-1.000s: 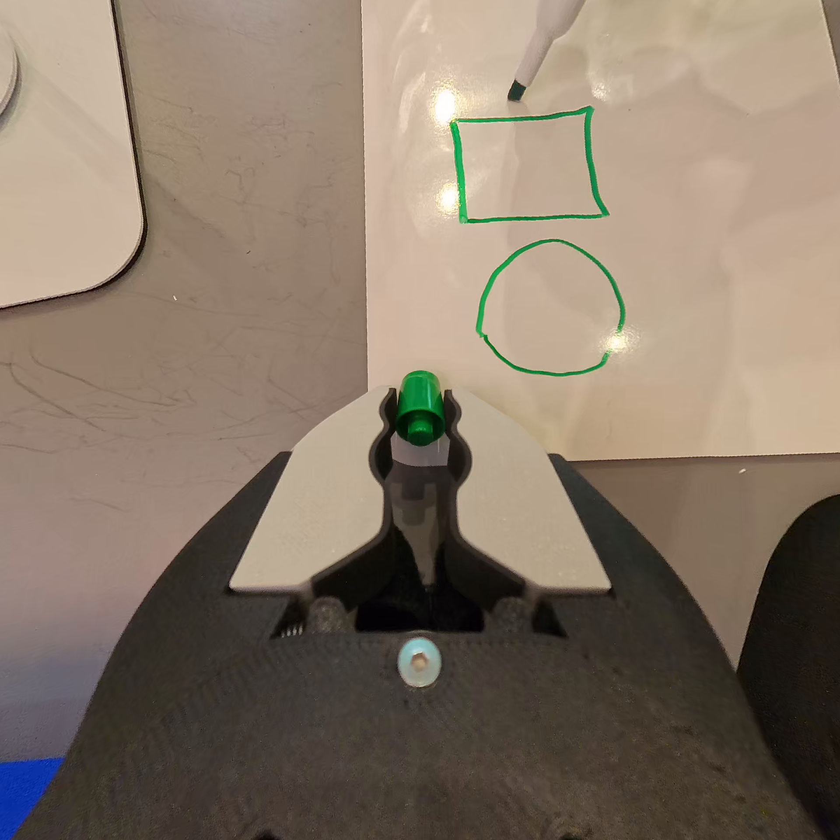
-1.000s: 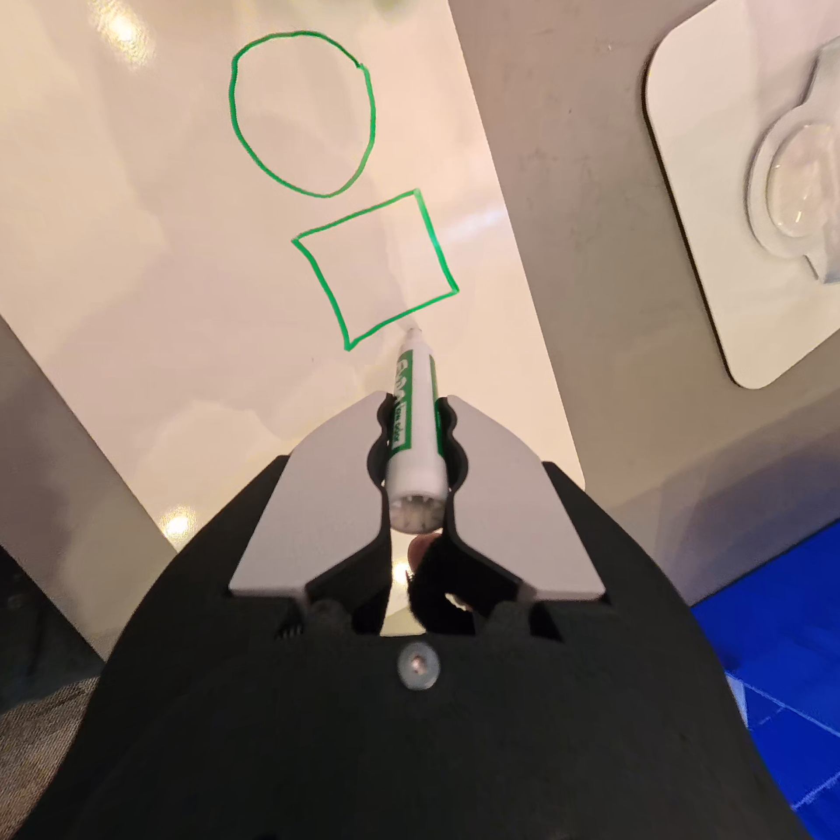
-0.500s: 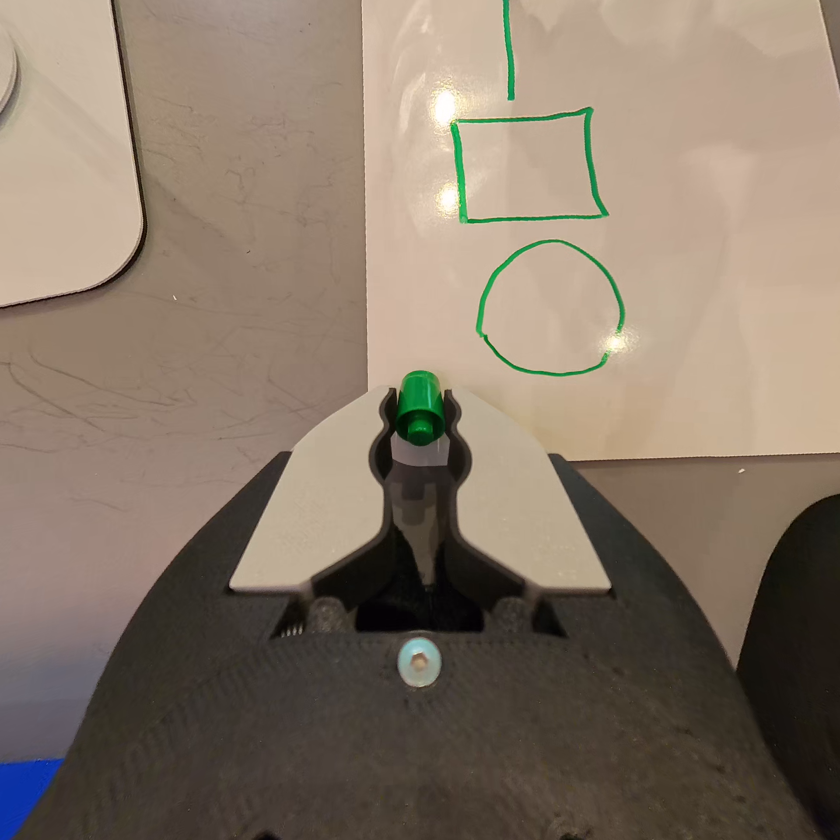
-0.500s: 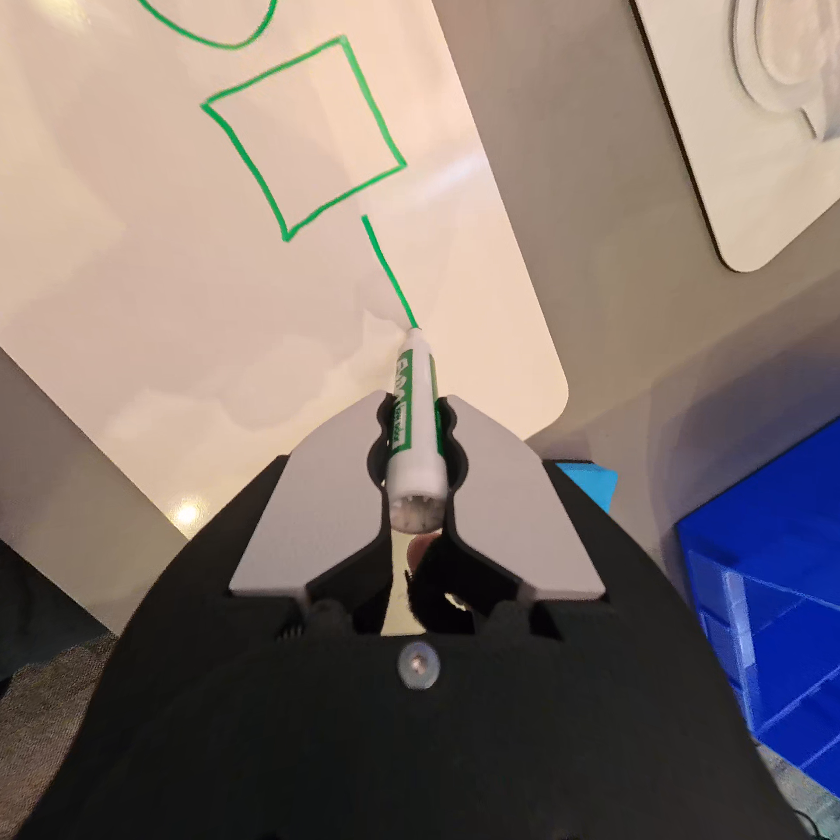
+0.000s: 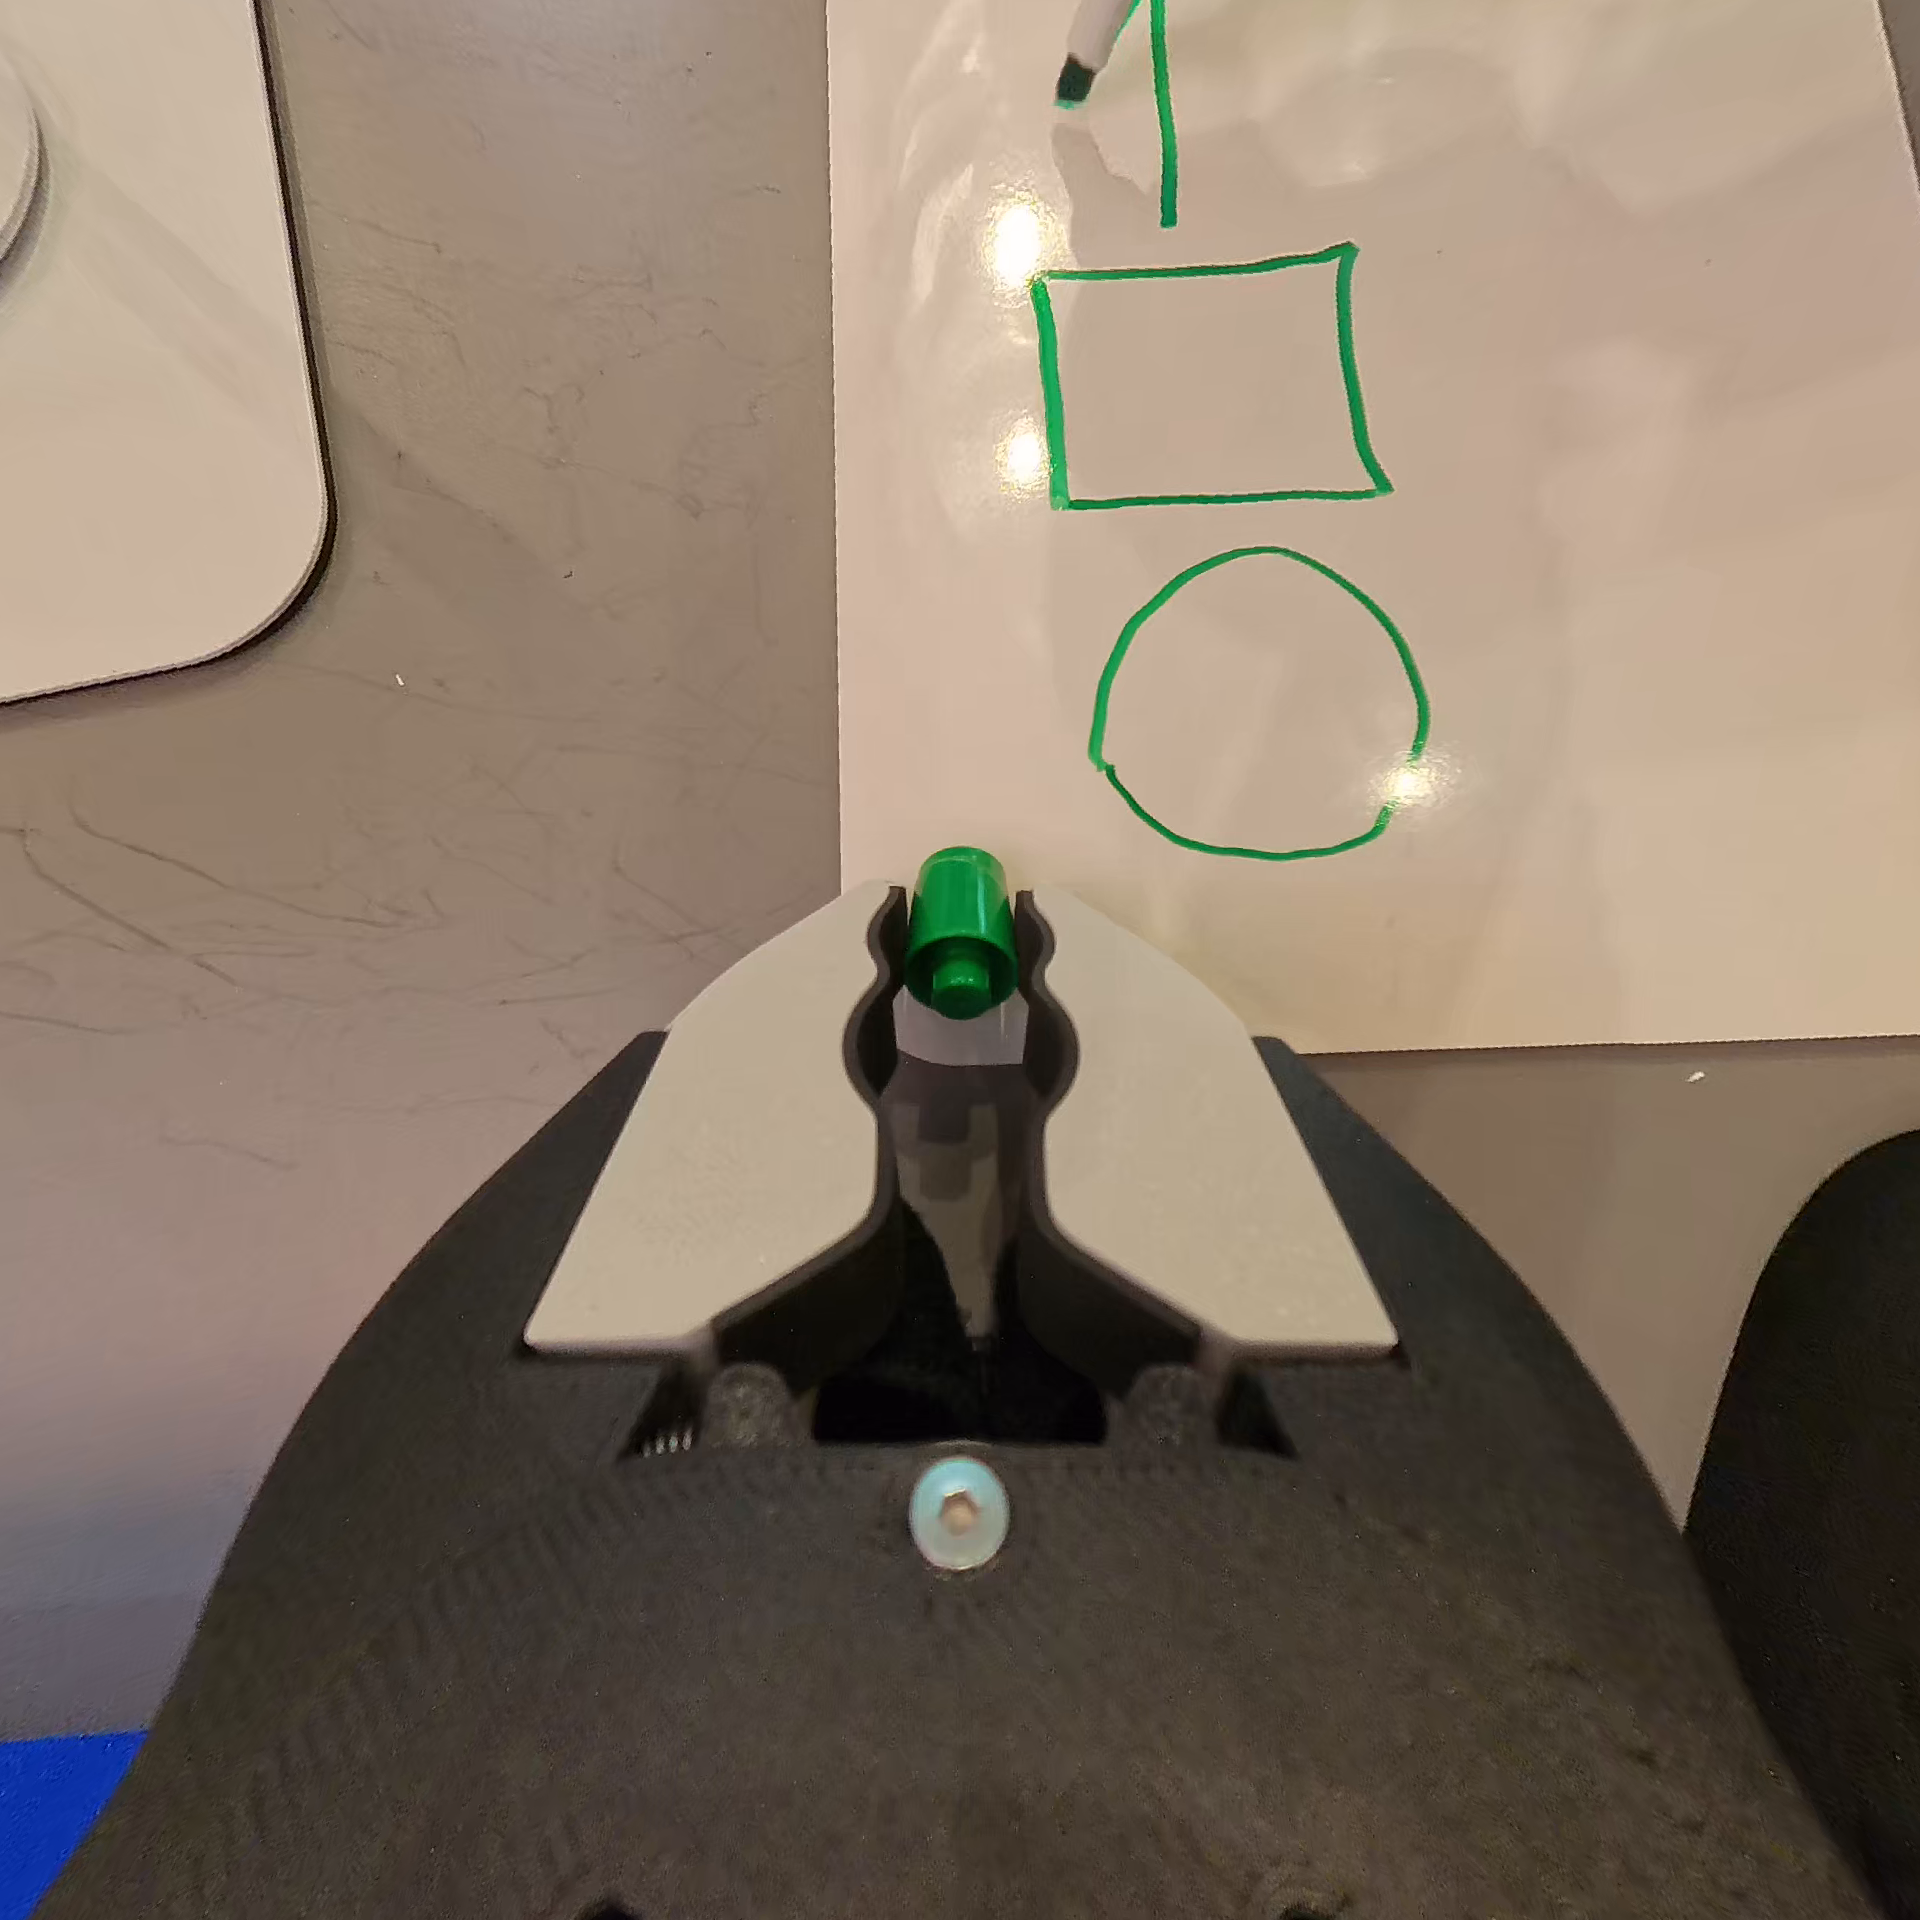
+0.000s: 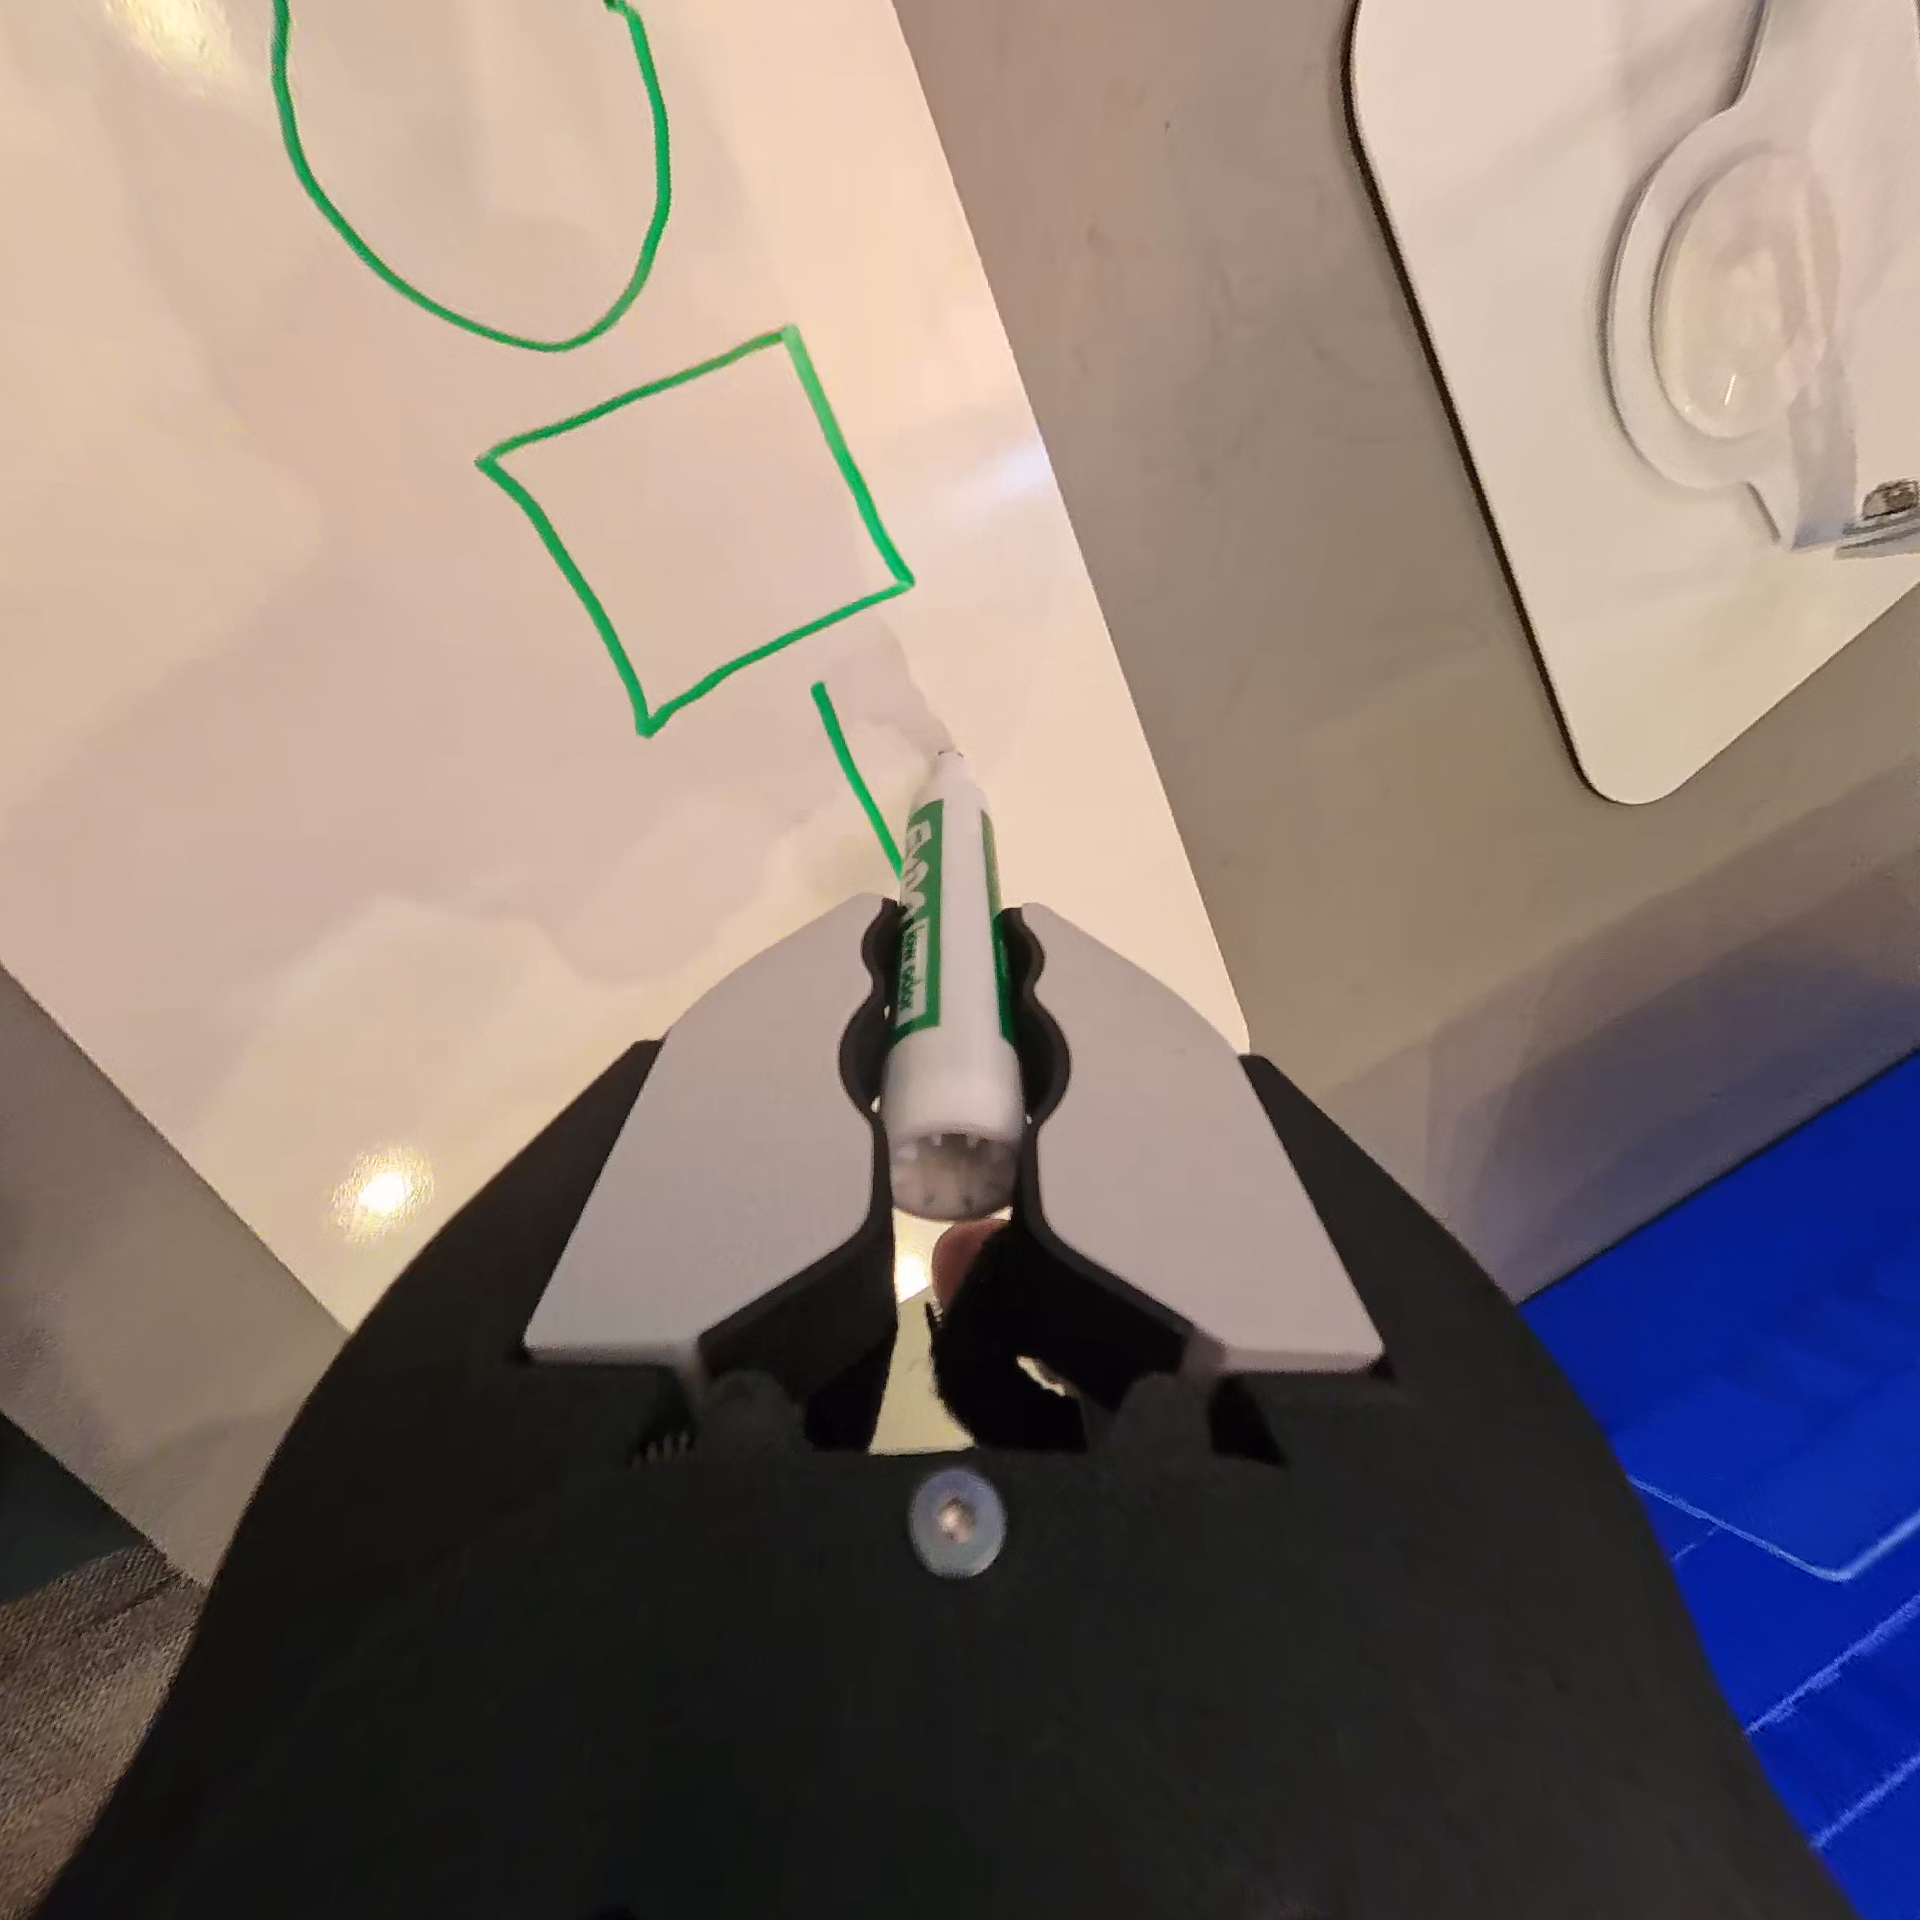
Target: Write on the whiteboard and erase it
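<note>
While right tongs clamp white-and-green marker, nib just off whiteboard beside fresh stroke ahead of tongs — writing step live, third shape looks unfinished. Left tongs pinch green cap at board's near edge. Next call: nib down, continue line; erasing comes later.

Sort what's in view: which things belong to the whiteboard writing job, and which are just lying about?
Part of the job:
- whiteboard with green circle, square and line
- green marker, clamped in the right hand-held gripper
- green marker cap, clamped in the left hand-held gripper

Just lying about:
- white rounded board with a clear plastic fitting
- blue surface
- grey table
</note>
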Motion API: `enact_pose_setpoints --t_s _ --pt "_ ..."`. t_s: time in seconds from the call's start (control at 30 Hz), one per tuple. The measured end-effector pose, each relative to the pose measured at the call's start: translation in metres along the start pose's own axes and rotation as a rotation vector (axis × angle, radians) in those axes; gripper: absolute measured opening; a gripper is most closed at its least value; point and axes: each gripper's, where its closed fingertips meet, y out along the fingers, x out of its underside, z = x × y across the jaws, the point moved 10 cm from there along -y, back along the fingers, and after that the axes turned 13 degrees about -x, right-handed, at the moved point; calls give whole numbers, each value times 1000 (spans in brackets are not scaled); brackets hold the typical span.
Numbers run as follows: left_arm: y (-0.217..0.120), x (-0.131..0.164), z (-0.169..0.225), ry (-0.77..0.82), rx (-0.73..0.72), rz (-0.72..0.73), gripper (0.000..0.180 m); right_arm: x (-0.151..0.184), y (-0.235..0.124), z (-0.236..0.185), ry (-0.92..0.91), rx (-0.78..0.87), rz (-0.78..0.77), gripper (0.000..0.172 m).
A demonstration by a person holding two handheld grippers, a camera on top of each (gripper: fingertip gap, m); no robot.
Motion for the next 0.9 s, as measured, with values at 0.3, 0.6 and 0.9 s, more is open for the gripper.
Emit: enact_pose_setpoints --t_s 0.3,0.6,0.9 --pt "0 0 0 -1 2 0 20 31 -19 -10 69 32 -8 20" --pt "0 0 0 -3 2 1 20 32 -11 -11 66 20 -21 20" --pt "0 0 0 -2 2 0 20 18 -11 -34 12 -4 -7 21"
